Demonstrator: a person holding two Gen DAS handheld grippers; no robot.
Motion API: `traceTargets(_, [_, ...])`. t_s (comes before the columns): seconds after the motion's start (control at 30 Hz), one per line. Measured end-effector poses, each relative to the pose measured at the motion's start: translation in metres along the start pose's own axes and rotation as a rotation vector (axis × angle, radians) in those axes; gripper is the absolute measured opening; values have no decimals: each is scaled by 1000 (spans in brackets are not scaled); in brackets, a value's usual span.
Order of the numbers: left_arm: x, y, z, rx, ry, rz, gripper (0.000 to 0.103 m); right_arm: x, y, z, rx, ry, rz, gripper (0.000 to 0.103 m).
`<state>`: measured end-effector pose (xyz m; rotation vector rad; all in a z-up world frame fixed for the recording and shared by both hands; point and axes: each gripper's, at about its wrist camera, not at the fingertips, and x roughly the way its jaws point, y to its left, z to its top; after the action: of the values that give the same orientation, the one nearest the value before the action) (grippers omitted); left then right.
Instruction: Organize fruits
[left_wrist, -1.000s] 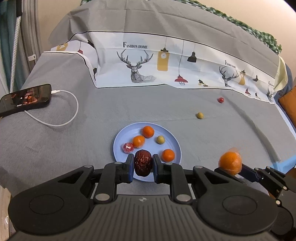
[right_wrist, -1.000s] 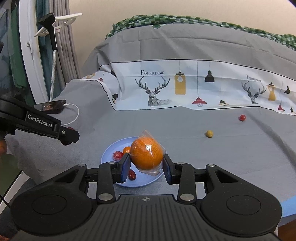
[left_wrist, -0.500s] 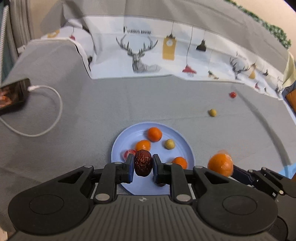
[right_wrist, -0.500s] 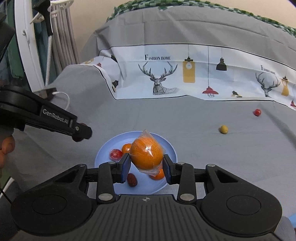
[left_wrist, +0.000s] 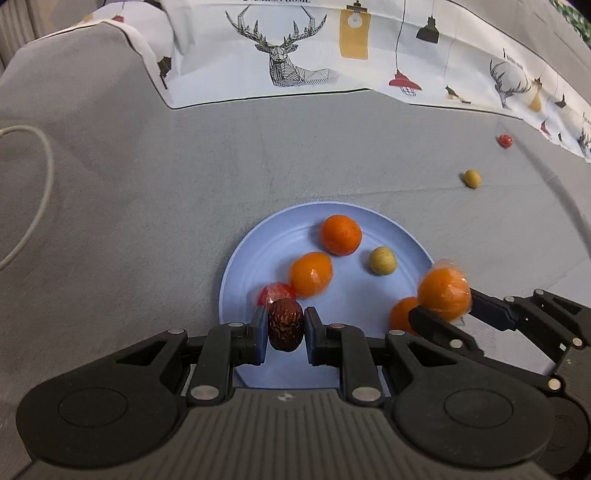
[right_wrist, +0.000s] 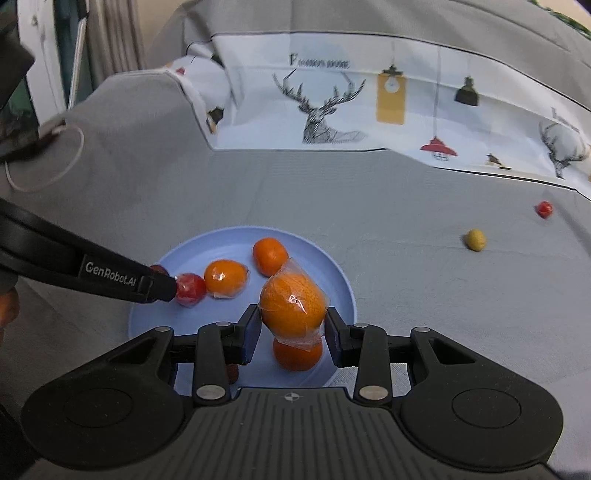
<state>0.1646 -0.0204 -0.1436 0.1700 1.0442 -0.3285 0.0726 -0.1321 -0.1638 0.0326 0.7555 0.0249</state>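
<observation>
**Mia:** What is the left gripper (left_wrist: 286, 329) holding?

**Ben:** A dark brown wrinkly date (left_wrist: 285, 325). The two fingers are closed tight on it, one on each side. It is low in the middle of the left wrist picture, over the near edge of the blue plate (left_wrist: 255, 258).

**Mia:** And the right gripper (right_wrist: 293, 329)?

**Ben:** It squeezes a big orange in clear wrap (right_wrist: 291, 304). Its fingers press on both sides. It is in the middle of the right wrist picture, over the near part of the plate.

**Mia:** What is on the plate?

**Ben:** In the left wrist picture I see a bare orange (left_wrist: 340, 235) near the far rim, a wrapped orange (left_wrist: 310, 274) below and left of it, and a red fruit in wrap (left_wrist: 275, 292) just behind the date. A little yellow-green fruit (left_wrist: 382, 260) sits to the right. One more orange (left_wrist: 402, 314) is half hidden behind the right gripper.

**Mia:** Is any fruit off the plate?

**Ben:** Yes, two. A small yellow one (left_wrist: 472, 178) and a small red one (left_wrist: 504, 140) lie on the grey cloth (left_wrist: 147, 206), at the upper right, well apart from the plate.

**Mia:** What is that white loop?

**Ben:** A cable (left_wrist: 40, 192), at the left edge.
</observation>
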Motion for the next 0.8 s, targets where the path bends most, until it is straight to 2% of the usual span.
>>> traceTargets(0.07, [6,-2,2,11,5,6,25,9,0,1,-11,13,6,39])
traceTargets(0.1, [7,-2,3,10,7,7,44,13,0,2,-17,25,15,40])
traceTargets(0.13, [6,-1,4,6,4,10,74,14,1,3,-24,37,22,43])
traceTargets(0.2, [-4,0,3,-19,-33,36,103,8,1,5,-33,41,7,77])
traceTargets(0.27, [-22,5,-1,-37,-89,48,102,-10,-1,5,-38,23,9,84])
traceTargets(0.33, [-37,9,-6,-45,-65,49,103,-32,-4,1,-36,35,26,86])
traceTargets(0.47, [-72,14,-29,-91,-20,40,103,-87,-7,-13,51,62,51,91])
traceTargets(0.63, [-114,-4,-70,-23,-44,82,103,-146,2,-36,99,-20,51,96])
traceTargets(0.73, [-138,-10,-91,-28,-67,75,103,-164,4,-44,101,-50,44,97])
traceTargets(0.8, [-152,-15,-101,-31,-107,88,103,-177,3,-45,104,-83,49,101])
